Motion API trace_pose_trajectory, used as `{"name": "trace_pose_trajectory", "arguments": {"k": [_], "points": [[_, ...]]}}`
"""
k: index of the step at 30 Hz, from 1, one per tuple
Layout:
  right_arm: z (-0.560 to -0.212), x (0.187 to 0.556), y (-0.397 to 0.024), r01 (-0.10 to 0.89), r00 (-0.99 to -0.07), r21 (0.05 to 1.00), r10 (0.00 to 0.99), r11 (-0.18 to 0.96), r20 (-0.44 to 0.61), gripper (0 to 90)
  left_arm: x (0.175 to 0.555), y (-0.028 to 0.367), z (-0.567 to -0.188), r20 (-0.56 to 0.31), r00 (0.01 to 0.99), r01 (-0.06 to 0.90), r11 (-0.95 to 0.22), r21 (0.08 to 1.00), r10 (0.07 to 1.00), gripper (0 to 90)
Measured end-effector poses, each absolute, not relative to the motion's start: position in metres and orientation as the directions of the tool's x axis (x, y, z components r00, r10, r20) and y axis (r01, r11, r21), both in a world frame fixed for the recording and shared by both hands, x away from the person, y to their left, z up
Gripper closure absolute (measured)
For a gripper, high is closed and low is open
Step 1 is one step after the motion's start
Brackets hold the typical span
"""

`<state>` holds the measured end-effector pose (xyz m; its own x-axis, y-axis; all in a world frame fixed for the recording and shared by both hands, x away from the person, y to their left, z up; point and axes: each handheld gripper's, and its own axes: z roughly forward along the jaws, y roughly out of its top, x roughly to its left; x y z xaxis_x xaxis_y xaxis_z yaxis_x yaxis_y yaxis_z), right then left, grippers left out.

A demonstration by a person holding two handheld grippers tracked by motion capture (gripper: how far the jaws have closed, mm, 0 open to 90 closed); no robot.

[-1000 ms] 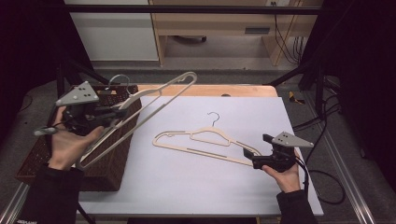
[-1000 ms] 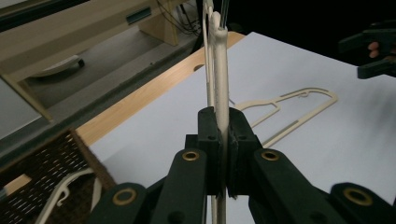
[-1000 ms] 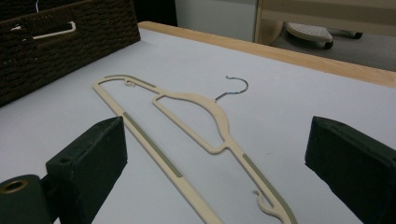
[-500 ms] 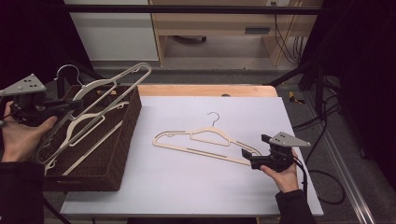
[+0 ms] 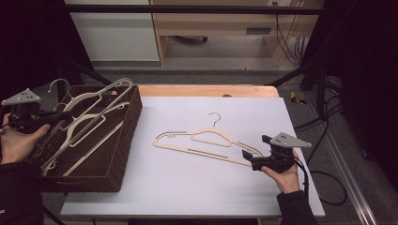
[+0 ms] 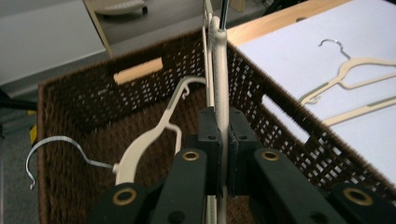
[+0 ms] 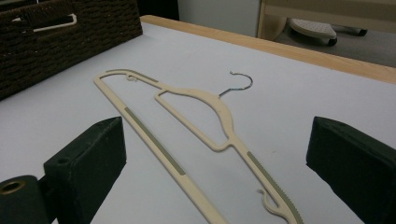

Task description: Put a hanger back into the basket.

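L gripper (image 5: 44, 117) is seen at far left of the high view, clenched on the bar of a cream plastic hanger (image 5: 96, 110) that is held over the brown wicker basket (image 5: 124, 154); in the L gripper view the pads (image 6: 210, 140) are pressed tight on either side of the thin cream bar (image 6: 220, 70), which runs up toward top centre of the frame. A 2nd cream hanger (image 6: 149, 144) w/ a metal hook is seen lying inside the basket, lower left of that view; more hangers are stacked in the basket in the high view.

R gripper (image 5: 248, 159) is seen at lower right of the high view, resting low on the white table top (image 5: 187, 187), released: in the R gripper view the jaws are spread wide at both frame edges w/ nothing pinched. Between and ahead of them a cream hanger (image 7: 196, 126) is laid flat on the table, hook toward upper centre, its near end at bottom right. In the high view this hanger (image 5: 206, 143) sits mid-table, well apart from the basket.
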<state>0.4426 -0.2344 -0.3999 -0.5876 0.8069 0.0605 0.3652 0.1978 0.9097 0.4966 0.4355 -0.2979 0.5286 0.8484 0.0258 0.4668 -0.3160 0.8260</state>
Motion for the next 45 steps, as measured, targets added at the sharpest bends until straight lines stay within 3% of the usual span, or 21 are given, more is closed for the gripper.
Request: {"name": "trace_pose_trajectory", "arguments": {"k": [10,16,22,25,30,35,45], "points": [[-0.400,0.443,-0.234,0.367,-0.591,0.909,0.804,0.198,0.063,5.2,0.503,0.426,-0.329,0.016,0.539,0.524,-0.350,0.777,0.842,86.3],[-0.400,0.443,-0.234,0.366,-0.593,0.910,0.803,0.197,0.065,5.3,0.506,0.432,-0.352,-0.056,0.523,0.573,-0.303,0.761,0.850,86.3],[-0.400,0.443,-0.232,0.365,-0.599,0.908,0.799,0.207,0.059,5.3,0.515,0.429,-0.369,-0.062,0.472,0.659,-0.304,0.688,0.880,84.8],[-0.399,0.443,-0.232,0.364,-0.596,0.909,0.801,0.202,0.061,5.4,0.515,0.432,-0.373,-0.055,0.399,0.697,-0.264,0.667,0.915,82.7],[-0.399,0.443,-0.232,0.365,-0.592,0.909,0.804,0.201,0.060,5.4,0.500,0.447,-0.363,-0.048,0.292,0.670,-0.168,0.723,0.955,70.4],[-0.398,0.443,-0.234,0.366,-0.592,0.909,0.804,0.200,0.061,5.6,0.478,0.450,-0.350,-0.044,0.252,0.612,-0.124,0.781,0.967,60.6],[-0.398,0.444,-0.236,0.367,-0.576,0.911,0.815,0.189,0.063,5.7,0.443,0.408,-0.315,-0.068,0.365,0.361,-0.074,0.930,0.928,35.3]]}}
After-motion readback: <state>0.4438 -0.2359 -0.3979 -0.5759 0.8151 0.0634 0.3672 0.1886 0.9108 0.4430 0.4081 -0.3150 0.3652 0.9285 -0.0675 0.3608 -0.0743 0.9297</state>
